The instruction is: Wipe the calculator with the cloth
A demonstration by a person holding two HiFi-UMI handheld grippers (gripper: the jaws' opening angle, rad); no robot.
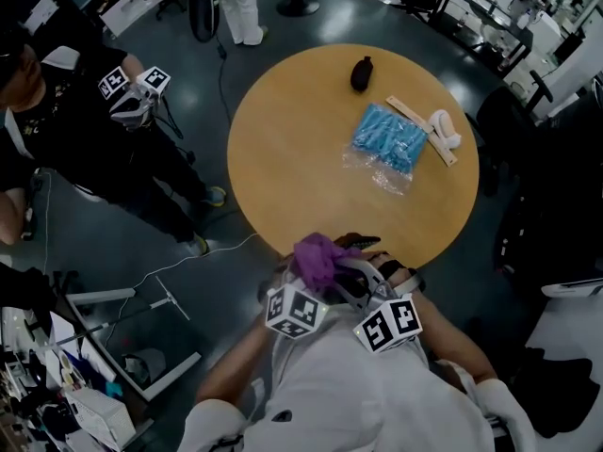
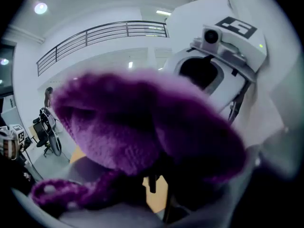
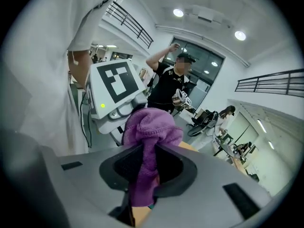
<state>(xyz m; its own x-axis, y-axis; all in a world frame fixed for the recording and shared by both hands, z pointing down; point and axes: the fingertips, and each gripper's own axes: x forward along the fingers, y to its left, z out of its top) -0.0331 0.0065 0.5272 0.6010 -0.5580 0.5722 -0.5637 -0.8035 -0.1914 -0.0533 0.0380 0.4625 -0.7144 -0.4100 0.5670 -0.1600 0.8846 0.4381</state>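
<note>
Purple cloth (image 1: 318, 260) is clamped by left gripper (image 2: 154, 189) and right gripper (image 3: 144, 170) alike, apparently bunched ready for wiping.

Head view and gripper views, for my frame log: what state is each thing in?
Cloth: bunched, pinched by both grippers.
Left gripper: shut on cloth.
Right gripper: shut on cloth.
Bag: flat on table, untouched.

floor (image 1: 311, 31): dark grey, smooth, a thin cable (image 1: 226, 249) lying on it | tabletop (image 1: 292, 158): round, light wood | furniture: white desks (image 1: 490, 8) at far right, dark office chair (image 3: 204, 122) | walls (image 2: 118, 61): white | upper level: balcony with dark railing (image 2: 99, 31) | light: round ceiling lamps (image 3: 178, 12), lit
</note>
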